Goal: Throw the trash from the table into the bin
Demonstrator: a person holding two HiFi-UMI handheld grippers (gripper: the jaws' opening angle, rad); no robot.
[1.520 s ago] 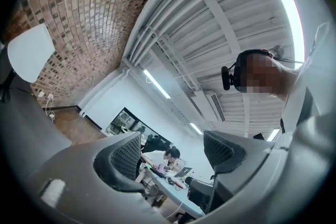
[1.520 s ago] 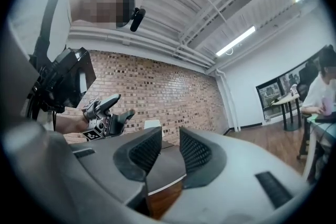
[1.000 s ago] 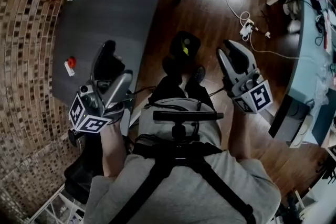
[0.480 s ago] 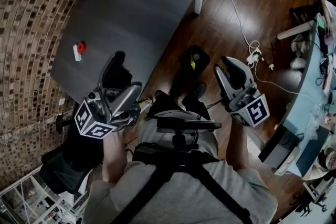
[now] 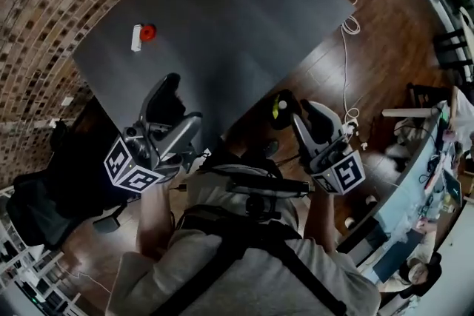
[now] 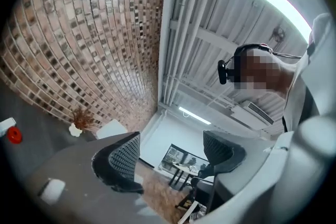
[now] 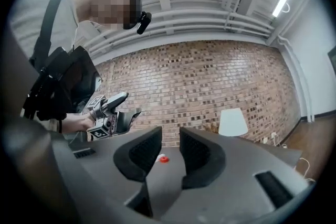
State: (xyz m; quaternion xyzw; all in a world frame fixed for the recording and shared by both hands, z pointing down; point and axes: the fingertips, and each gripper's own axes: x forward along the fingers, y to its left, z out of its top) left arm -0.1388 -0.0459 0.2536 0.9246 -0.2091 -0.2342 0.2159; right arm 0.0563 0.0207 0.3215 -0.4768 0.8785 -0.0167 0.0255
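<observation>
The job had hardly begun. The trash [image 5: 141, 34] – a small red bit with a small white bit touching it – was not yet picked up. It lay on the dark table [image 5: 244, 33], well ahead of the left gripper [image 5: 178, 101] and off to its left side. In the left gripper view the red bit [image 6: 14, 135] sat far out to the left of the jaws, not between them.

The left gripper's jaws stood wide apart and nothing was in them. The right gripper [image 5: 311, 115] had its jaws close together with a thin gap left, and it held nothing too. In the right gripper view the red bit [image 7: 163, 159] showed through that gap, but it was far off across the table, not in the grip.

The bin [image 5: 289, 118] looked like the small black tub on the wood floor, near the table's edge and just beside the right gripper's tips. A small yellow and white thing [image 5: 281, 106] showed inside it – I could not tell what it was.

So what was left was nearly all of it, I think: reach the trash, close on it, carry it to the bin and let go. Both bits may need a trip each, or one careful grab.
</observation>
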